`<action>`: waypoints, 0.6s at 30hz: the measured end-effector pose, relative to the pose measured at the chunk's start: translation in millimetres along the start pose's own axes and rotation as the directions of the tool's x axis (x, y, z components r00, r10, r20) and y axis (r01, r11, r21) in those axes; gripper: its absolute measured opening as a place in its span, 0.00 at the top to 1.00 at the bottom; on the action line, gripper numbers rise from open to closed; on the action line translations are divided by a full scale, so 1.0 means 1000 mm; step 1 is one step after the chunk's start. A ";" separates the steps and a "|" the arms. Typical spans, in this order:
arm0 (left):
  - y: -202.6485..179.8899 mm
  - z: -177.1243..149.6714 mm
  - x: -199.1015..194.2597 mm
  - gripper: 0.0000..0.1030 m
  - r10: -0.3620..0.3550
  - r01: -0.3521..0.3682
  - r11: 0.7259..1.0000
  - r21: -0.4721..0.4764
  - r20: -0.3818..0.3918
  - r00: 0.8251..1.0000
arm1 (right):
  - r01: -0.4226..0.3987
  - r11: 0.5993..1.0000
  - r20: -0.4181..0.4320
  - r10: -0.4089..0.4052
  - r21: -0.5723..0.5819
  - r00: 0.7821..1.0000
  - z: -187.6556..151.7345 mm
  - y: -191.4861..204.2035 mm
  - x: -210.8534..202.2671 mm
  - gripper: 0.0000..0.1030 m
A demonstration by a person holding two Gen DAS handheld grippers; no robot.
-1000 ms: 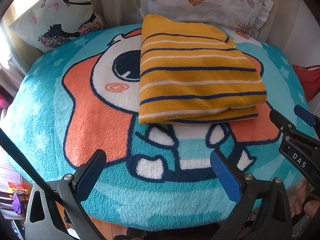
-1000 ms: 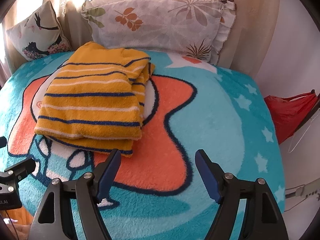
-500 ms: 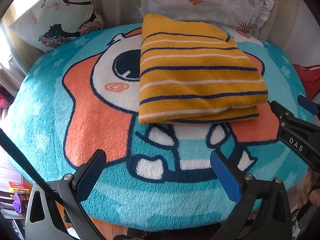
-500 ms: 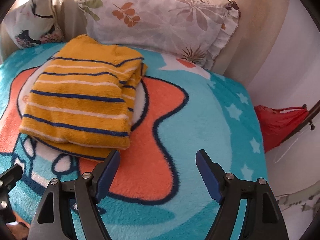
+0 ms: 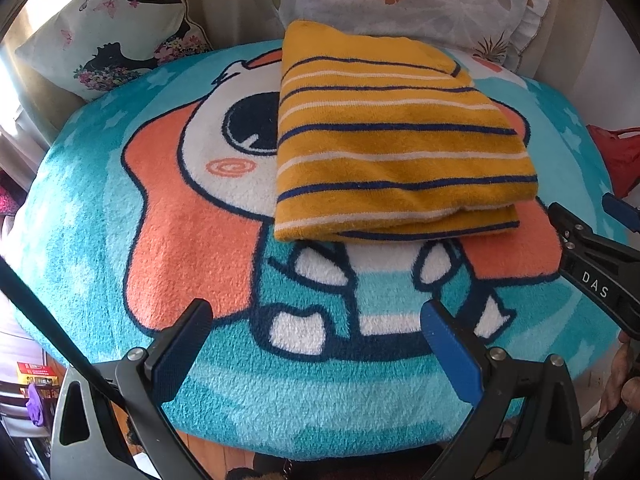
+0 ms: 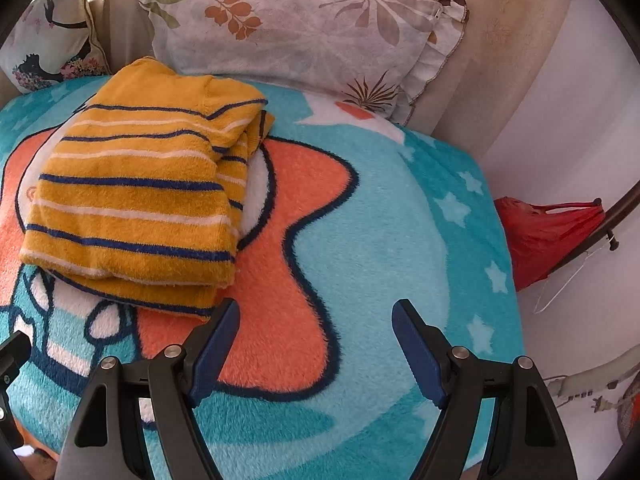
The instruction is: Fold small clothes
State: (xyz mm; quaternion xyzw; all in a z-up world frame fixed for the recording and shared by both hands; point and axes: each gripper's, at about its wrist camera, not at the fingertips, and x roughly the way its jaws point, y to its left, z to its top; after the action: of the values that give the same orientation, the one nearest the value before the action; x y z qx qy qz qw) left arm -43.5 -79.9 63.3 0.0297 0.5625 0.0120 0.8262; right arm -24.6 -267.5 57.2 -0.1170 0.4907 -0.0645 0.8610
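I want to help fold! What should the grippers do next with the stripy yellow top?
Probably just back away: the stripy yellow top already lies folded on the blanket, and both the left gripper and right gripper are open and empty.

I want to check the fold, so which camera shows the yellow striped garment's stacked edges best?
The right wrist view: the yellow striped garment shows its layered near and right edges. The left wrist view shows mostly the flat top and the front edge.

Two low wrist views from the blanket's [image 5: 120, 240] near edge (left one further left), both facing the pillows [image 6: 304, 28].
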 end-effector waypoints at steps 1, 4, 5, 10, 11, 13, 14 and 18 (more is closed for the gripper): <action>0.000 0.000 0.000 0.00 0.000 0.000 1.000 0.000 -0.003 1.000 | -0.002 1.000 0.000 0.002 0.000 1.000 0.000 0.000 0.000 0.19; 0.001 -0.002 0.001 0.00 0.000 0.000 1.000 -0.004 -0.010 1.000 | -0.001 1.000 0.000 0.001 0.001 1.000 0.000 0.000 0.000 0.19; 0.002 -0.002 0.001 0.00 0.000 -0.001 1.000 -0.008 -0.014 1.000 | -0.001 1.000 0.000 0.001 0.000 1.000 0.000 0.000 -0.001 0.19; 0.009 -0.005 0.002 0.00 -0.001 0.000 1.000 -0.027 -0.024 1.000 | -0.002 1.000 0.001 0.002 -0.007 1.000 -0.001 0.003 -0.004 0.19; 0.010 -0.005 0.001 0.00 -0.002 0.002 1.000 -0.029 -0.025 1.000 | -0.003 1.000 0.002 0.003 -0.010 1.000 -0.001 0.004 -0.005 0.19; 0.011 -0.006 0.001 0.00 -0.003 0.002 0.999 -0.032 -0.028 1.000 | -0.003 1.000 0.002 0.003 -0.013 1.000 -0.002 0.006 -0.007 0.18; 0.011 -0.007 0.001 0.00 -0.006 0.005 0.999 -0.033 -0.030 1.000 | -0.003 1.000 0.003 0.003 -0.015 1.000 -0.002 0.007 -0.007 0.18; 0.011 -0.010 0.002 0.00 -0.016 0.015 0.999 -0.037 -0.039 0.999 | -0.001 1.000 0.002 0.001 -0.018 1.000 -0.004 0.009 -0.008 0.18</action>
State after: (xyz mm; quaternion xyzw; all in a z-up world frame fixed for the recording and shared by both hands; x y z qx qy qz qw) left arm -52.0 -68.3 58.6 0.0100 0.5787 0.0163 0.8153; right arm -31.9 -257.6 59.9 -0.1244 0.4906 -0.0594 0.8604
